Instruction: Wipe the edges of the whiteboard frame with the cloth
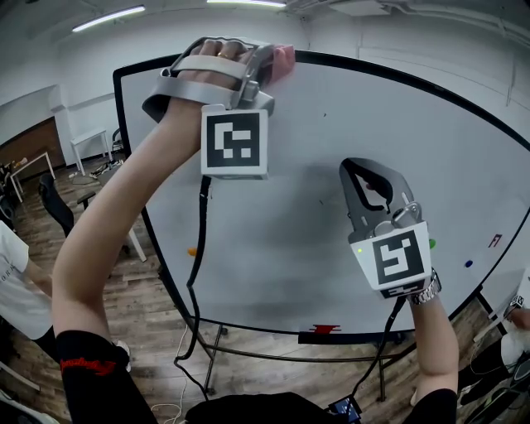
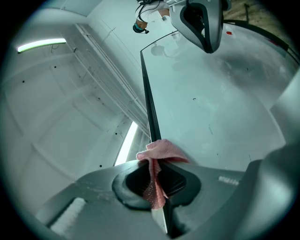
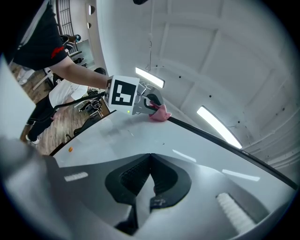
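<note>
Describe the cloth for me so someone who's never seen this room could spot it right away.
Find the big whiteboard with its black frame. On the top edge, toward its left end, the left gripper is shut on a small crumpled cloth at the frame. It is the only pink, soft thing among grey gripper, black frame and white board.

Setting: open office or lab workroom. Evidence: large whiteboard (image 1: pixel 315 149) on a metal stand (image 1: pixel 248 352), wood-plank floor (image 1: pixel 141 306), white table (image 1: pixel 87 139) and black chair (image 1: pixel 56 207) at the back left, strip lights (image 1: pixel 108 16) on a white ceiling, plain white walls, loose cables (image 1: pixel 170 407) on the floor.
</note>
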